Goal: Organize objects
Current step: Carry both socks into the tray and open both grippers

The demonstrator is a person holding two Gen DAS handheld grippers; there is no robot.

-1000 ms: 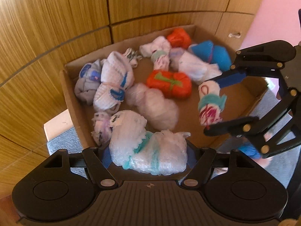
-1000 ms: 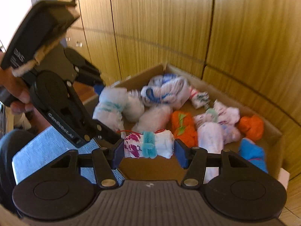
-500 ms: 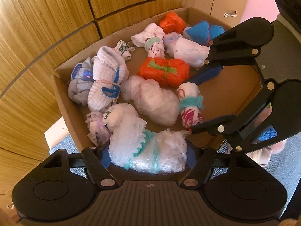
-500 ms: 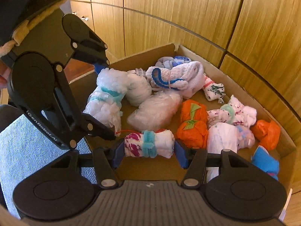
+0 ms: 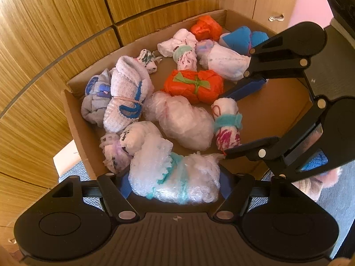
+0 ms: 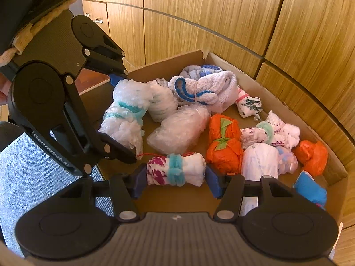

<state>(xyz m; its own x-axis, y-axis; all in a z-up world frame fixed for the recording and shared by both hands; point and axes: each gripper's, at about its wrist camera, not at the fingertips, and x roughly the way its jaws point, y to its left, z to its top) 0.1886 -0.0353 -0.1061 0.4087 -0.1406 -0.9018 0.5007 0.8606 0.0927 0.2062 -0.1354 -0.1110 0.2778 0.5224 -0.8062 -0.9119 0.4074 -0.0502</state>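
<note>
Left gripper (image 5: 174, 180) clamps a bubble-wrap bundle (image 5: 175, 177) tied in teal, held at the near wall of the cardboard box (image 5: 75, 119). Right gripper (image 6: 176, 180) pinches a small pink-and-white roll (image 6: 176, 172) end to end, low inside the box. Orange, blue and white wrapped bundles fill the box floor.

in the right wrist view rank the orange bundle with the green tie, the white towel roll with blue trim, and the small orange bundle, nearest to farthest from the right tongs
1. Orange bundle with green tie, just right of the right tongs.
2. Small orange bundle, far right.
3. White towel roll with blue trim, at the back.
</note>
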